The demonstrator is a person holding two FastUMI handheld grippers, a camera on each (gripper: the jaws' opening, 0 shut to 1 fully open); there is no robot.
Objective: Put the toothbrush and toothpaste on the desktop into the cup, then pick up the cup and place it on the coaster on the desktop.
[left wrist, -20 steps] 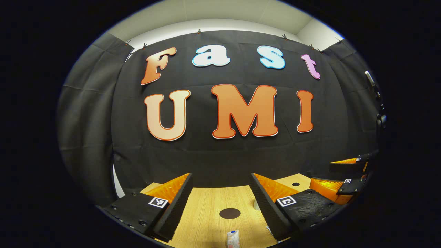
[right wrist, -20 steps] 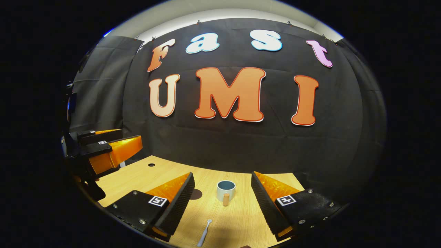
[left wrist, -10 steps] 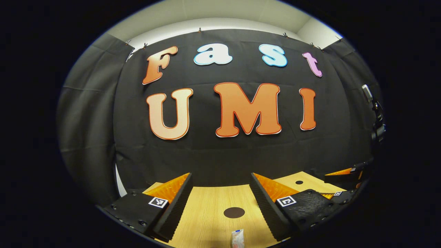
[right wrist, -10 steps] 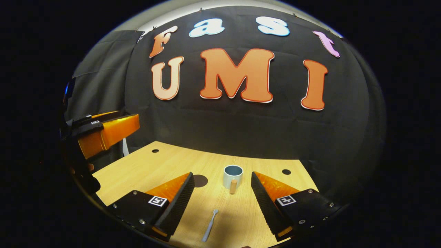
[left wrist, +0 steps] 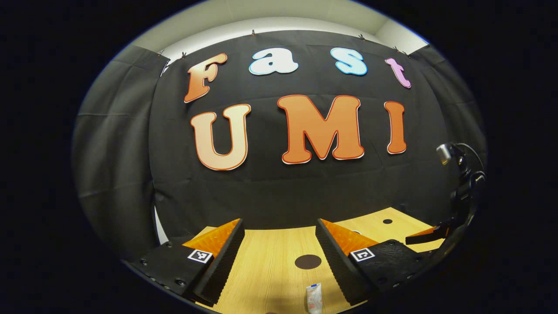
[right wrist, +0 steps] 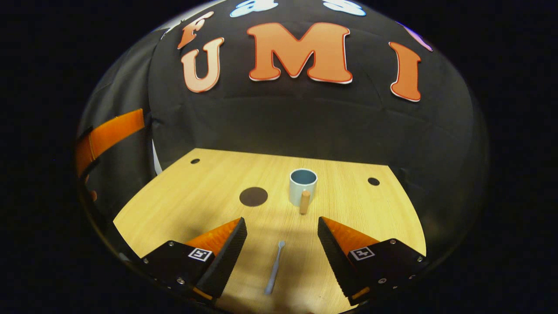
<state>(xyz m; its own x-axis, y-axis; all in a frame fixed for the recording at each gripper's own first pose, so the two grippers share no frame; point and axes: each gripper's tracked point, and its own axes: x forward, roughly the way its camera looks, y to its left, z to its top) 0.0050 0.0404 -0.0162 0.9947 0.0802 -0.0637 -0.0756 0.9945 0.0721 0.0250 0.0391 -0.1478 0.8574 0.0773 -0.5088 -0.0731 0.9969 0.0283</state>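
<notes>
1. Wooden desktop [right wrist: 196, 205] sits inside a booth walled with black cloth; both views look along it from low down.
2. Right gripper [right wrist: 282, 244]: fingers spread wide, nothing between them. Toothbrush [right wrist: 274, 268] lies flat on the wood in the gap between the fingers, touching neither.
3. Cup [right wrist: 303, 186] stands upright farther off, empty as far as its mouth shows, handle turned toward the camera. Dark round coaster [right wrist: 253, 196] lies just beside it, to its left in this view, apart from it.
4. Left gripper [left wrist: 279, 246]: fingers also spread, empty. Toothpaste [left wrist: 313, 297] lies near the bottom edge, toward the right-hand finger; the coaster [left wrist: 307, 261] lies beyond it.
5. Step in hand, by judgement: the first pick. Nothing is in the cup yet.
6. Next move likely calls for lowering the right gripper so the fingers straddle the thin toothbrush handle, then closing low against the wood.
7. Hard to make out: toothpaste is cut off by the view's edge; toothbrush bristle end is too small to tell.
</notes>
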